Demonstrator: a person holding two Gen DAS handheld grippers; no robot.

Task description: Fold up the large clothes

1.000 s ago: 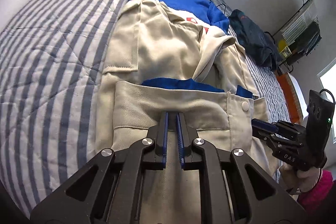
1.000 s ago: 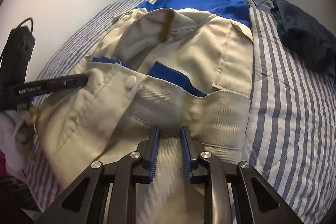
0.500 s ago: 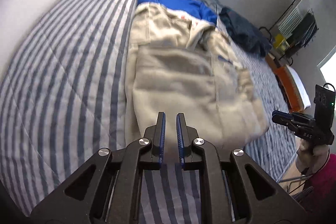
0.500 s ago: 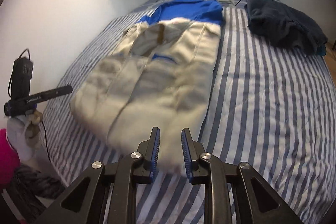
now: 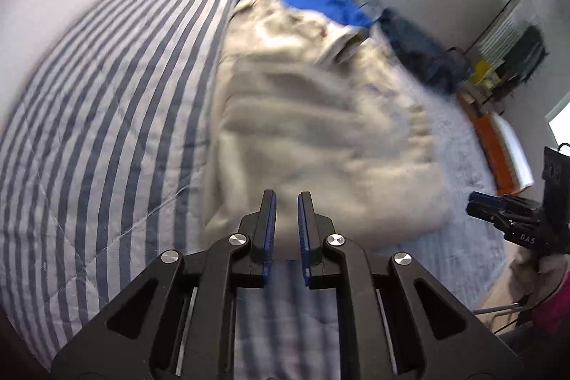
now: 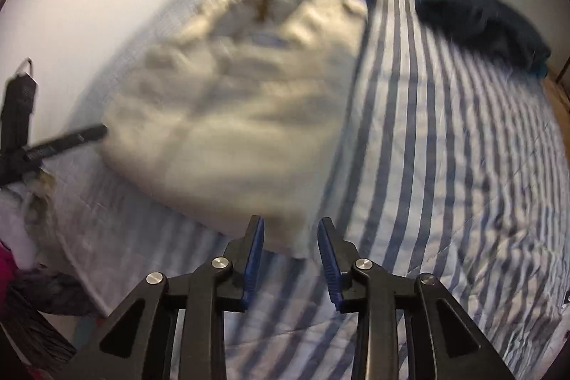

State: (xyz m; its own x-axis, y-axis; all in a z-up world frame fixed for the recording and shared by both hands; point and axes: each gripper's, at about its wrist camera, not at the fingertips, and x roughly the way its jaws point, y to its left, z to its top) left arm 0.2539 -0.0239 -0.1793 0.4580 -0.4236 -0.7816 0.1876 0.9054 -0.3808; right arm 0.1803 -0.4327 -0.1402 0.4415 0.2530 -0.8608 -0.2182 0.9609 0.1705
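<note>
- On the striped bed (image 5: 107, 116), the beige-and-blue garment (image 5: 320, 130) lies folded, blurred in both my views.
- My left gripper (image 5: 286, 227) hangs above its near edge, jaws nearly closed, empty.
- My right gripper (image 6: 290, 255): jaws opening, nothing between them.

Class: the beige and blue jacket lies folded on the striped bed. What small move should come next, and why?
Probably bring the right hand-held gripper down to the jacket's near edge for another fold: its jaws are opening with nothing between them, and the jacket is still a long bundle.
</note>
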